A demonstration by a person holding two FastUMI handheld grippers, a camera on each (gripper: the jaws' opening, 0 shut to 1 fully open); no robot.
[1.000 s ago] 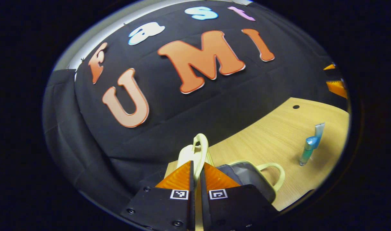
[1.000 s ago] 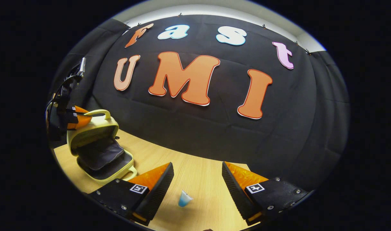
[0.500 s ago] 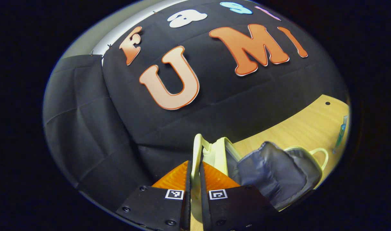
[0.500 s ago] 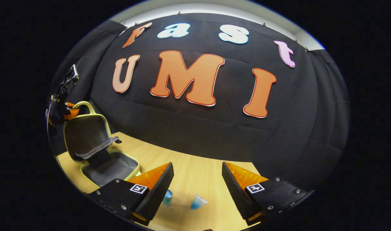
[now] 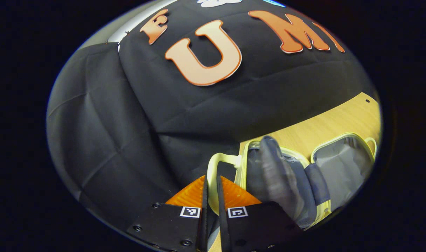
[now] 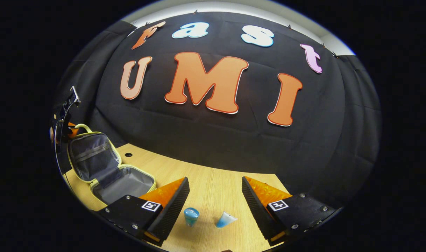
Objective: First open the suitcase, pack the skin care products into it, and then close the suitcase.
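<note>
gripping the pale yellow handle (image 5: 213, 166) of the suitcase (image 5: 304, 175) between its two nearly closed fingers, the left gripper (image 5: 212, 190) sits at the bottom centre of the left gripper view. the handle loops up from between the fingers and joins the raised lid, whose grey lining and blurred inner flap fill the lower right of that view. beyond it the other half of the case lies open on the wooden table (image 5: 325, 122), its grey inside showing near the right edge.

in the right gripper view the suitcase (image 6: 108, 168) sits at the lower left of the frame, lid propped upright and the tray lying flat on the table (image 6: 213, 185). the left gripper (image 6: 64, 129) shows at the far left edge, at the top of the lid.

the right gripper (image 6: 214, 196) hangs at the bottom of its own view with its jaws spread wide and nothing between them. two skin care products lie on the table in the gap between its fingers: a blue-capped bottle (image 6: 191, 215) close to the finger on the left of the frame, and a small blue tube (image 6: 226, 219) just beside it to the right.
</note>
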